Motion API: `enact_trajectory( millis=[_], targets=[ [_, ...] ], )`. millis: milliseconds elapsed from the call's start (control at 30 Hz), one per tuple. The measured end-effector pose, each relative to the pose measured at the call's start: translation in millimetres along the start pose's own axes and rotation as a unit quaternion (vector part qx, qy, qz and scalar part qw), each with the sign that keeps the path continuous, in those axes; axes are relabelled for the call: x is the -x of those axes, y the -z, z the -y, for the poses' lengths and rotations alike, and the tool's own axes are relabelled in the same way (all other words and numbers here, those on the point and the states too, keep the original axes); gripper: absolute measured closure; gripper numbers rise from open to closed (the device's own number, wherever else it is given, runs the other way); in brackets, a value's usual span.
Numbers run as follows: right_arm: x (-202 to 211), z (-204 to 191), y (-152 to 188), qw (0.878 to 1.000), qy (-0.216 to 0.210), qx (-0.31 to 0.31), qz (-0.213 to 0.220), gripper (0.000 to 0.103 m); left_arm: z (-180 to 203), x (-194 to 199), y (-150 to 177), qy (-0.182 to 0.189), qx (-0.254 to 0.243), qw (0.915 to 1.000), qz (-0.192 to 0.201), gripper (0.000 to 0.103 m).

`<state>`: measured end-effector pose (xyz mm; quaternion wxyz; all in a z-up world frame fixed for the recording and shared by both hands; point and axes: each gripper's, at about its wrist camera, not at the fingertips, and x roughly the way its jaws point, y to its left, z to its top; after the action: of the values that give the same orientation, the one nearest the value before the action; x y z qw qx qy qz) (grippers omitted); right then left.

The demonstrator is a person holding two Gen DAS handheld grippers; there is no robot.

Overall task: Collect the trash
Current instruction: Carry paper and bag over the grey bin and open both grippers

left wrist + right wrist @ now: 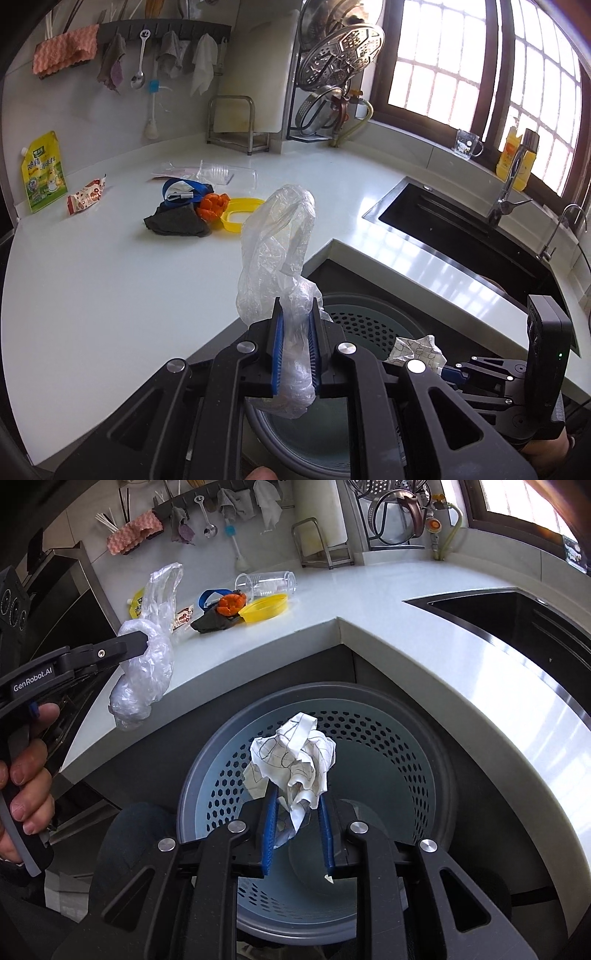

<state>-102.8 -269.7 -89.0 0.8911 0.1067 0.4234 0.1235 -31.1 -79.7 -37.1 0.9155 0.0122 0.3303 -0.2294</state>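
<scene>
Below the counter corner, on the floor: one round grey bin (436,738) with a pale blue perforated liner, mouth open upward.

Right wrist view only:
- Full bin mouth, seen from straight above.
- Right gripper (297,812), jaws partly closed on one crumpled sheet of paper (295,760); white, marked with dark line drawings, held over the bin mouth.
- Person's left hand (26,771) around the handle of the left gripper (142,642), seen from the side.

Left wrist view only:
- Sink (454,225), dark basin set in the counter, with two taps at its far edge.
- Window sill items: one clear mug, one yellow bottle.
- Green pouch (42,171), standing against the wall, shown whole; the bag covers most of it in the other view.
- Left gripper's jaws head-on, closed on the plastic bag (275,254).

Task items, appearance:
- Plastic bag: one, clear, wrinkled, bunched; its loose top stands above the pads, its tail hangs below. Held over the counter (110,288) edge, beside the bin.
- Paper: one wad, creased, loose corners hanging between the blue pads.

On the counter, both views, well apart from the grippers:
- One clear plastic cup (227,173), lying on its side.
- One yellow lid (240,212).
- One orange peel (212,205).
- One dark cloth (175,223).
- One blue strap (181,188).
- One red-and-white snack wrapper (85,197).
</scene>
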Motion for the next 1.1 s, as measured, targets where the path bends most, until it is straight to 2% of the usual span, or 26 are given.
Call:
enact_trajectory(
  millis=[867, 933, 1000, 1100],
  targets=[
    [-12, 14, 14, 1.000, 0.002, -0.008, -0.017, 0.080, 41, -38, 11, 0.056, -0.024, 0.9966, -0.055, 0.087],
    [-14, 13, 14, 1.000, 0.002, -0.007, -0.018, 0.079, 43, -41, 13, 0.053, -0.024, 0.9967, -0.058, 0.077],
    [-15, 14, 14, 1.000, 0.000, -0.008, -0.019, 0.076, 43, -42, 13, 0.049, -0.023, 0.9969, -0.058, 0.062],
    [-15, 17, 15, 1.000, 0.001, -0.009, -0.017, 0.069, 43, -42, 13, 0.044, -0.020, 0.9972, -0.056, 0.050]
  ],
)
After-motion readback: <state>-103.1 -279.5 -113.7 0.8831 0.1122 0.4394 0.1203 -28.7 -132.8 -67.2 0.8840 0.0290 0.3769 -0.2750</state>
